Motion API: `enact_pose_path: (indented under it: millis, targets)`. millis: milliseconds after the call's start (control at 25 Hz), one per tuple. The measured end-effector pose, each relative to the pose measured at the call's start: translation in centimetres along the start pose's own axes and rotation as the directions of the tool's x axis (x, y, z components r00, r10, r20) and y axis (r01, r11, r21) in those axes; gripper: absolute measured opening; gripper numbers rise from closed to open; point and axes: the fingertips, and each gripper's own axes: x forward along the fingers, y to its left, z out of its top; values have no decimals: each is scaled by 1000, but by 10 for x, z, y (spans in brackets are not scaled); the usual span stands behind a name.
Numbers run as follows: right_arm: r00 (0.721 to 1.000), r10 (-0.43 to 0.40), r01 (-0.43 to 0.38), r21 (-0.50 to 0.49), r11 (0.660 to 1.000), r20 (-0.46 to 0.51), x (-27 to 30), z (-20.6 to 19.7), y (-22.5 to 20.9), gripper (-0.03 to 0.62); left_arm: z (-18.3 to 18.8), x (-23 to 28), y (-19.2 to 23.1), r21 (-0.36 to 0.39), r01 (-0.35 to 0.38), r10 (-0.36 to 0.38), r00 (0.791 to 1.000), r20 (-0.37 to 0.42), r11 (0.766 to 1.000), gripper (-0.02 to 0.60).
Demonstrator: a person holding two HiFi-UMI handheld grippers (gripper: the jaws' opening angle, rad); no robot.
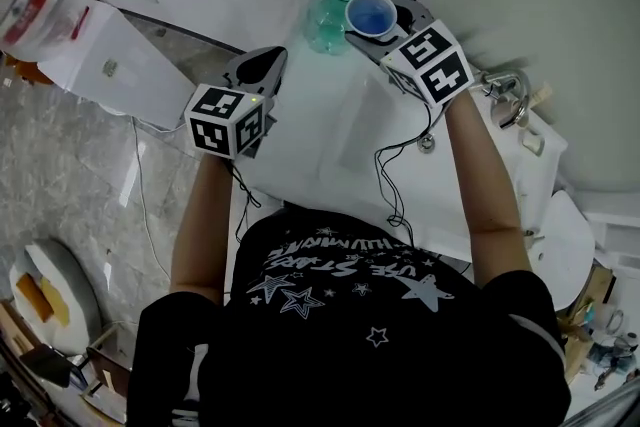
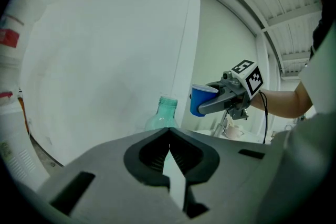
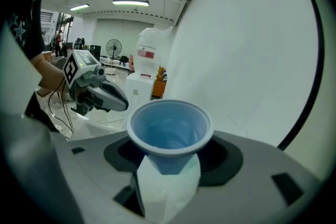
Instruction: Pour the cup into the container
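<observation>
The right gripper (image 1: pixel 381 23) grasps a blue cup (image 1: pixel 371 14), its two jaws pressed against the lower wall of the cup on either side, as the right gripper view shows with the cup (image 3: pixel 169 131) sitting upright between them, rim uppermost and open to the camera; whether it holds any liquid cannot be told. The cup is held in the air just beside the mouth of a teal bottle (image 1: pixel 330 7) that stands on the white table (image 1: pixel 330 140), and from the left gripper view the cup (image 2: pixel 201 100) sits to the right of the bottle (image 2: pixel 164 113) and higher than its open neck, apart from it and roughly level rather than tipped. The left gripper (image 1: pixel 268 65) hovers over the table's near left edge, well apart from the bottle, and its own view shows the jaws clenched together with nothing between them (image 2: pixel 169 165). A white box (image 1: pixel 115 65) stands on the floor to the left
</observation>
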Motion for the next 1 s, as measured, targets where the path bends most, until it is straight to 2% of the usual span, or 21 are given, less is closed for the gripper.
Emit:
enact_pose_path:
  millis: [280, 560, 840, 1000]
  targets:
    - [995, 59, -62, 39, 997, 84, 2, -14, 53, 284, -31, -31, -8, -37, -46, 45, 998, -34, 998, 11]
    - [986, 109, -124, 114, 986, 128, 17, -39, 103, 287, -65, -54, -10, -77, -103, 98, 993, -66, 992, 10]
    - [981, 86, -116, 169, 979, 175, 35, -65, 141, 288, -91, -69, -11, -94, -122, 113, 989, -96, 988, 10]
    - [983, 89, -119, 187, 975, 161, 49, -82, 160, 288, -108, -73, -7, -108, -130, 116, 985, -131, 986, 10]
